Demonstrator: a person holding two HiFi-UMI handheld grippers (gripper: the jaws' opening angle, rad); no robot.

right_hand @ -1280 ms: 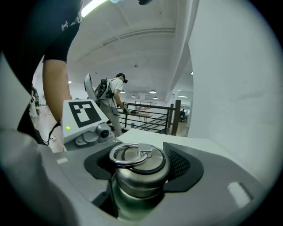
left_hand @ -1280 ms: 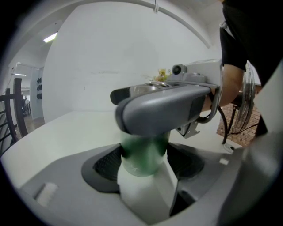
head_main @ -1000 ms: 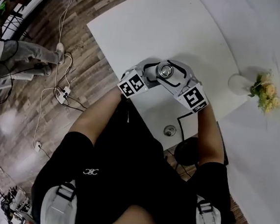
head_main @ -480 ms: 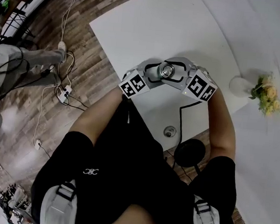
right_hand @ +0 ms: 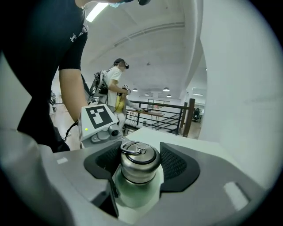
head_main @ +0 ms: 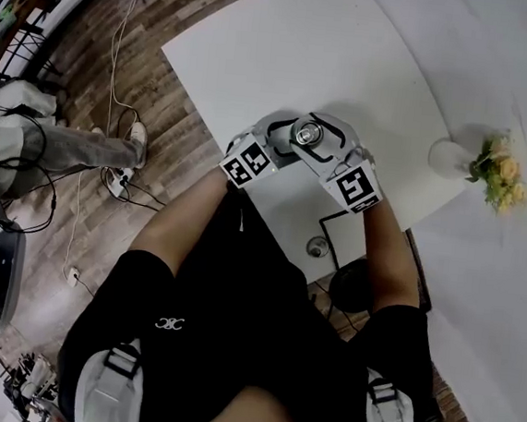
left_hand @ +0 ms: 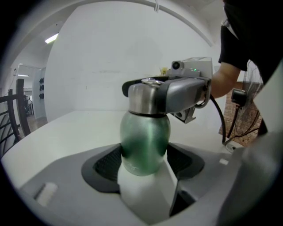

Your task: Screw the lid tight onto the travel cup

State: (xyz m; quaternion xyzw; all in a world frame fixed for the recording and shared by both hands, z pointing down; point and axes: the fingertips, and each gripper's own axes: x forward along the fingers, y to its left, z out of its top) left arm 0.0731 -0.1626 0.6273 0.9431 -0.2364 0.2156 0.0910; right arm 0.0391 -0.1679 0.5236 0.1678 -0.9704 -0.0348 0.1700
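Over the white table, near your edge: travel cup upright, green body, steel lid seated on top.
Your left gripper: pads clamped on the cup's green body, below the lid.
Your right gripper: pads gripping the lid from both sides, its ring uppermost.
Far right: flower vase, well apart.
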